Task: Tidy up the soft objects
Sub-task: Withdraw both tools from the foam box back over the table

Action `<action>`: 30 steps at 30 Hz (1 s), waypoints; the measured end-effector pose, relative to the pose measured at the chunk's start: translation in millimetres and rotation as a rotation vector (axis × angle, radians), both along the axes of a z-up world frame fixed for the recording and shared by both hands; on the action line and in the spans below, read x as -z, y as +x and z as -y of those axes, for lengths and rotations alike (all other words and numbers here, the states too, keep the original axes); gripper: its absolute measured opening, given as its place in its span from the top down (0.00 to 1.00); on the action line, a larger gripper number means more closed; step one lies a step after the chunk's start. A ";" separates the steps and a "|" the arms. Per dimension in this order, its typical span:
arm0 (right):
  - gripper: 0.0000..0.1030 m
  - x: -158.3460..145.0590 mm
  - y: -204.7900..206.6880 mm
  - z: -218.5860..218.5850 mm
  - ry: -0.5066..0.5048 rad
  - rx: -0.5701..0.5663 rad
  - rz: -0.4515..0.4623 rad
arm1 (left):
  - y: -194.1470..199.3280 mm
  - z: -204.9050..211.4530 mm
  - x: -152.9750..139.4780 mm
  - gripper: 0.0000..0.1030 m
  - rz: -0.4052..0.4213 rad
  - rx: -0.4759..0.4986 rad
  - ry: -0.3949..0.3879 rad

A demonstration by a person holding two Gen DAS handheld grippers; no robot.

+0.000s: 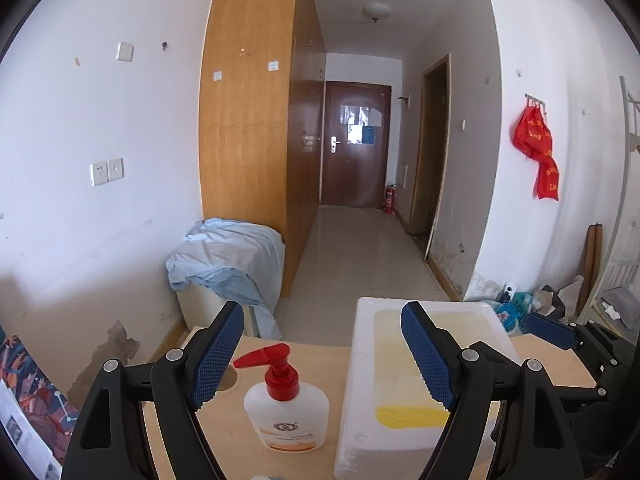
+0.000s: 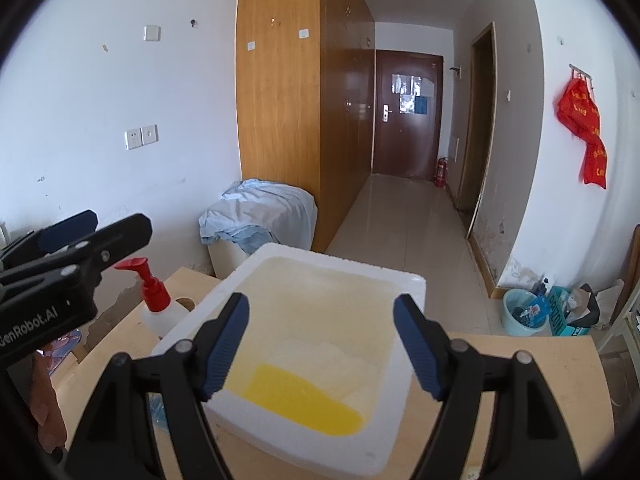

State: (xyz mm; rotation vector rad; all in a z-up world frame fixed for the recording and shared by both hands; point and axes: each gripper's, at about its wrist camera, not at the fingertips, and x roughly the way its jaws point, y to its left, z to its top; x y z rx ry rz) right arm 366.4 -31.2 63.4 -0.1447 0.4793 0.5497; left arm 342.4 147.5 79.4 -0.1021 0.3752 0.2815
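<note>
**Two grippers spread wide over a foam box**

Two tools hover above the wooden table [image 1: 224, 436]. At left, the left gripper [image 1: 322, 356] has its jaws wide apart and empty, framing a white pump bottle [image 1: 286, 412] with a red nozzle. Just beside the bottle stands the white foam box [image 2: 188, 332]. Inside it lie a yellow soft piece [image 2: 300, 404] and a white soft piece [image 2: 332, 360], touching. The right gripper [image 2: 322, 346] hangs over the box, also wide and holding nothing.

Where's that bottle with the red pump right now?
The bottle stands upright on the wooden table, just left of the white foam box. In the left wrist view it sits between the open left gripper fingers.
</note>
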 end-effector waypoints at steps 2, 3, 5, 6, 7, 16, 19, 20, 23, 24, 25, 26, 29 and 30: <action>0.24 -3.5 -6.5 5.4 0.001 0.010 0.008 | -5.7 4.1 -1.9 0.21 0.004 0.004 0.003; 0.24 -5.1 -9.1 9.1 0.007 0.011 0.010 | -9.5 6.4 -2.5 0.21 0.004 0.008 0.003; 0.24 -8.2 -17.0 16.9 0.022 0.019 0.015 | -17.3 12.5 -3.2 0.21 0.002 0.016 0.012; 0.24 -9.8 -21.7 21.1 0.027 0.021 0.017 | -23.4 17.1 -3.4 0.21 0.004 0.016 0.026; 0.24 -11.2 -26.3 25.1 0.032 0.023 0.018 | -26.1 19.5 -4.3 0.21 0.003 0.016 0.035; 0.15 -17.7 -70.1 60.7 0.082 0.060 0.034 | -83.5 45.7 -5.3 0.15 0.015 0.046 0.039; 0.13 -20.5 -82.3 67.9 0.089 0.069 0.047 | -102.1 55.5 -8.1 0.14 0.024 0.060 0.044; 0.13 -21.6 -88.8 72.1 0.095 0.071 0.049 | -107.6 59.3 -9.9 0.11 0.028 0.065 0.044; 0.08 -22.9 -103.4 80.3 0.109 0.072 0.057 | -128.3 69.3 -11.2 0.05 0.050 0.063 0.056; 0.06 -23.2 -108.0 81.5 0.109 0.074 0.062 | -135.4 71.7 -10.2 0.05 0.055 0.061 0.060; 0.06 -23.7 -114.3 83.7 0.115 0.072 0.070 | -140.9 73.5 -9.1 0.05 0.056 0.061 0.060; 0.05 -23.0 -118.9 85.2 0.117 0.072 0.073 | -146.3 75.5 -8.0 0.05 0.058 0.063 0.060; 0.04 -23.2 -133.1 90.2 0.116 0.064 0.083 | -162.5 81.2 -6.0 0.05 0.059 0.065 0.057; 0.03 -23.2 -138.5 93.5 0.114 0.064 0.089 | -166.1 82.0 -5.5 0.04 0.058 0.064 0.056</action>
